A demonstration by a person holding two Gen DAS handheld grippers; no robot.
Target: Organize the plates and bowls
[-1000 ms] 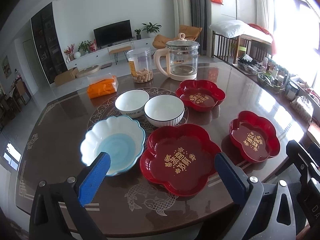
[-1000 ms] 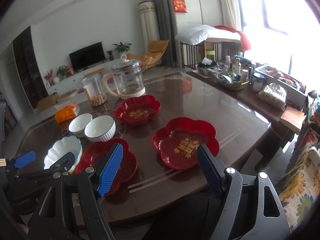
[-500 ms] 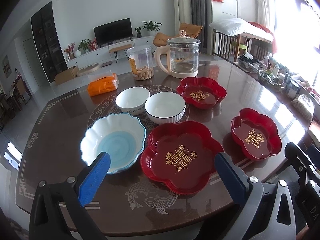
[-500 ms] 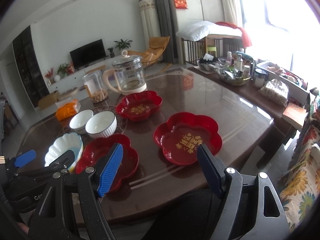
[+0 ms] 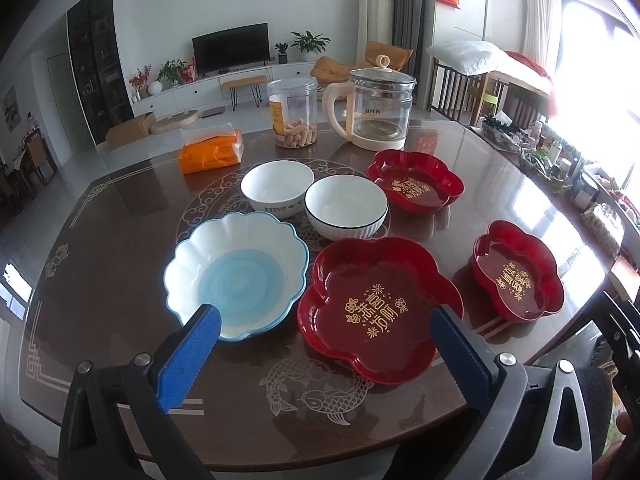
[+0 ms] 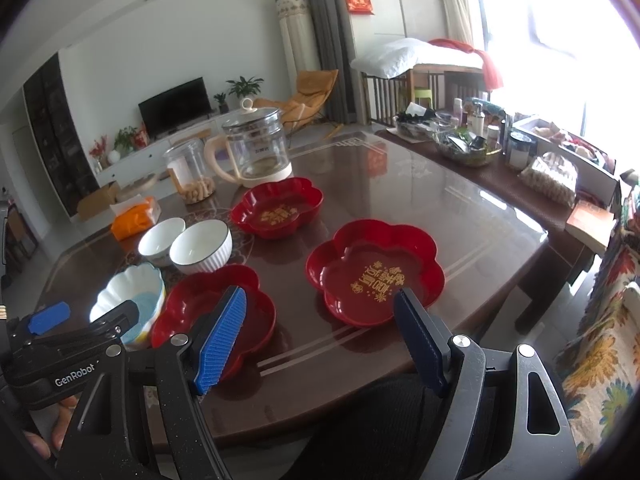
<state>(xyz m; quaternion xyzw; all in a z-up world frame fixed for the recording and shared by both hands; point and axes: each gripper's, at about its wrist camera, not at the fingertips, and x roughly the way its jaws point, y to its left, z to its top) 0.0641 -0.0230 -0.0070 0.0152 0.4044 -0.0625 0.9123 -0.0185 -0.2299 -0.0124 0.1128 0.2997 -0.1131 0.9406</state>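
Note:
My left gripper (image 5: 324, 316) is open and empty. It hangs over the near table edge, its fingers framing a large red flower-shaped plate (image 5: 376, 304) and a scalloped white and blue bowl (image 5: 236, 276). Behind them stand a white patterned bowl (image 5: 276, 188) and a ribbed white bowl (image 5: 346, 206). Further back is a small red plate (image 5: 416, 186), with another red plate (image 5: 516, 272) at the right. My right gripper (image 6: 320, 296) is also open and empty, in front of that right-hand red plate (image 6: 376, 272). The left gripper (image 6: 90, 314) shows at the lower left of the right wrist view.
A glass kettle (image 5: 376, 112), a clear snack jar (image 5: 294, 114) and an orange tissue pack (image 5: 212, 152) stand at the back of the brown table (image 5: 120, 240). A cluttered side table (image 6: 500, 148) runs along the right. A floral sofa (image 6: 600, 360) is near the right gripper.
The left gripper has drifted slightly, so the dishes sit a little higher and further right in its view. The right gripper has kept still. No dish has moved.

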